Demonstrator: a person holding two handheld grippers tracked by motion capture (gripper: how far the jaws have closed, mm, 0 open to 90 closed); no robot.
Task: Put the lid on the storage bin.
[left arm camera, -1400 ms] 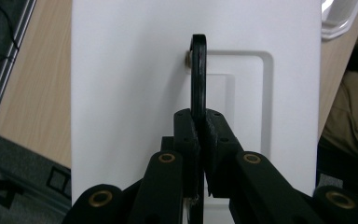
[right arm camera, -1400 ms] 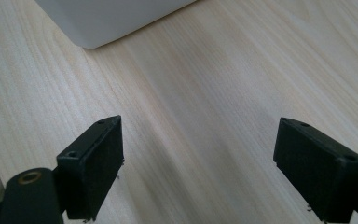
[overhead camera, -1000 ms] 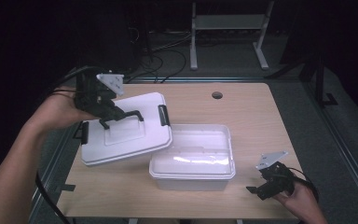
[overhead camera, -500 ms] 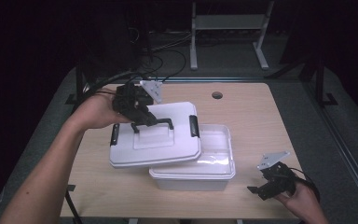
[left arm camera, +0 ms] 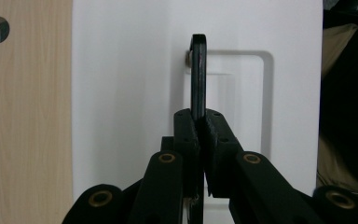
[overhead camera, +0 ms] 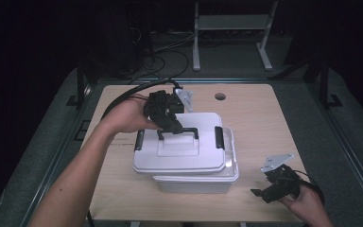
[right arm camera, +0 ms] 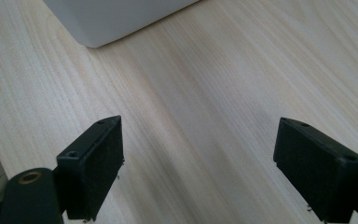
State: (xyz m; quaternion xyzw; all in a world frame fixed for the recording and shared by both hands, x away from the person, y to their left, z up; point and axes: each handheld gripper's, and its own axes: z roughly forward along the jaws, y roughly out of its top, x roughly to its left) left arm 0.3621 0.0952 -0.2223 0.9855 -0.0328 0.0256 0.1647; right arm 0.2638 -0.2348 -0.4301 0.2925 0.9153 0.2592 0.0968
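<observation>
A white lid (overhead camera: 179, 153) with a black handle (overhead camera: 177, 133) and black end clips (overhead camera: 219, 137) hangs over a white plastic box (overhead camera: 196, 182) in the middle of the table, offset a little to the left. My left gripper (overhead camera: 168, 125) is shut on the handle (left arm camera: 197, 79), which stands up between the pads (left arm camera: 186, 133) above the lid (left arm camera: 126, 93). My right gripper (overhead camera: 267, 191) rests low at the table's front right, open, with bare wood between its pads (right arm camera: 100, 161). A corner of the box (right arm camera: 116, 18) lies beyond it.
The wooden table (overhead camera: 260, 123) has a round cable hole (overhead camera: 220, 96) near its far edge. A black cable (overhead camera: 127, 94) trails from the left gripper to the far left. A white metal stand (overhead camera: 231, 28) is on the floor behind the table.
My left gripper has carried the lid to the right, from beside the box to over it. The right gripper has stayed where it was.
</observation>
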